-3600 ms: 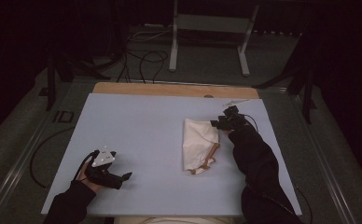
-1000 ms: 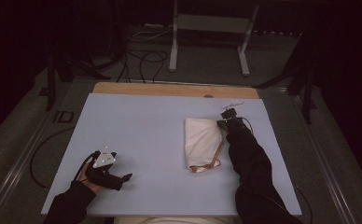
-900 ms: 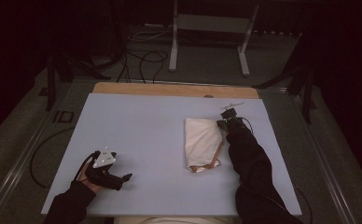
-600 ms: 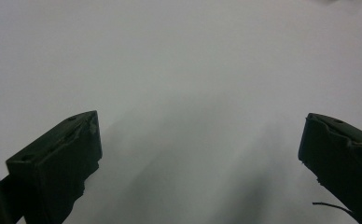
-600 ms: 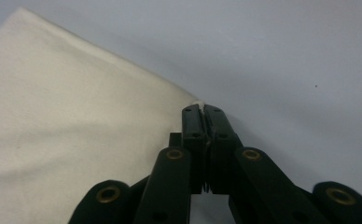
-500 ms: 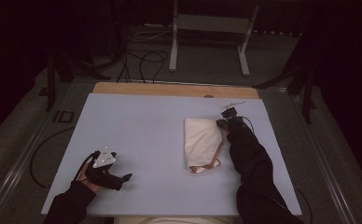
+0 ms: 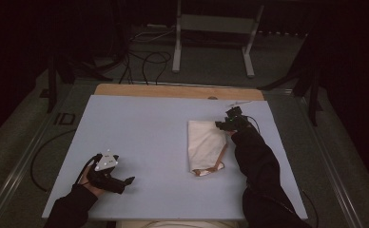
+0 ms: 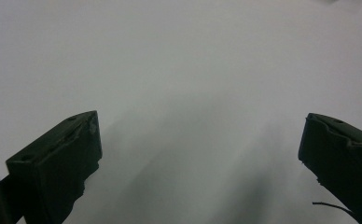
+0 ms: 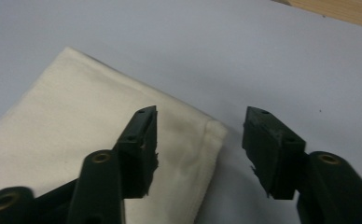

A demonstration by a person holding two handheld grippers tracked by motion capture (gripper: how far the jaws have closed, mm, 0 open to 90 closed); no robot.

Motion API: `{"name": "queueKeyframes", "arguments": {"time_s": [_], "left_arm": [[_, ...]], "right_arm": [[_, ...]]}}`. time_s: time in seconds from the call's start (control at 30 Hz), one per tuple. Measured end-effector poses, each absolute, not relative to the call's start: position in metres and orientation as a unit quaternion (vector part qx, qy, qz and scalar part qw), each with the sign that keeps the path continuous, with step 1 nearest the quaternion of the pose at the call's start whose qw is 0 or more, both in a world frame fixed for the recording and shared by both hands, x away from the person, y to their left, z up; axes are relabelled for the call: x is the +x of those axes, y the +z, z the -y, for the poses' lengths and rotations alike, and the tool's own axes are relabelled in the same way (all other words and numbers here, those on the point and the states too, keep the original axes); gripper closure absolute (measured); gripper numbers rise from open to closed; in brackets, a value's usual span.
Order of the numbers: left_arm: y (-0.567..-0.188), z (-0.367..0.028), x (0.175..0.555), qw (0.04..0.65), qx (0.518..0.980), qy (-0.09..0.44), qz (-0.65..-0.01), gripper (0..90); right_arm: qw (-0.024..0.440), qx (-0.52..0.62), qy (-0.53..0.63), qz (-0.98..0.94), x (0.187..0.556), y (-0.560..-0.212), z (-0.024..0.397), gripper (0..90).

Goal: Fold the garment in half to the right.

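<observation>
A folded cream cloth bag [image 7: 205, 145] is seen lying flat on the pale blue table [image 7: 144, 128], right of its centre, with a brown-edged strap at the near end. The right gripper [image 7: 224, 124] is held just over the bag's far right corner; its jaws have just been opening and now stand apart, nothing pinched between them — the corner [image 9: 212, 130] lies beneath the gap. The left gripper [image 7: 125, 181] is rested well to the left of the bag, near the table's front edge, jaws spread wide over bare surface. The bag is judged light, soft and limp: it would sag and unfold if lifted by one layer, so a corner or the stitched hem, all layers together, is best pinched.
</observation>
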State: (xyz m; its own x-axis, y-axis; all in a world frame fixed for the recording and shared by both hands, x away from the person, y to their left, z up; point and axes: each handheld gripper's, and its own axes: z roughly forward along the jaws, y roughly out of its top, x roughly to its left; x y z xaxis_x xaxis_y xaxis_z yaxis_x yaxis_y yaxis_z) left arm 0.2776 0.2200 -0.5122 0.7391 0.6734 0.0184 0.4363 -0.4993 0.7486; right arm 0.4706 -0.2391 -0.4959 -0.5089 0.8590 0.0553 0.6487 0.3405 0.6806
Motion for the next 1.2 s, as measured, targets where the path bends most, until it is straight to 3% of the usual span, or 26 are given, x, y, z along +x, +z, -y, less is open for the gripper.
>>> {"name": "queueKeyframes", "arguments": {"time_s": [0.43, 1.2], "left_arm": [[-0.513, -0.221, 0.276, 0.378, 0.851, 0.156, -0.329, 0.0], [-0.511, -0.222, 0.275, 0.378, 0.851, 0.158, -0.327, 0.0]], "right_arm": [[0.101, 0.430, 0.342, -0.829, 0.469, -0.488, 0.220, 9.4], [0.100, 0.382, 0.376, -0.839, 0.445, -0.465, 0.217, 9.1]]}}
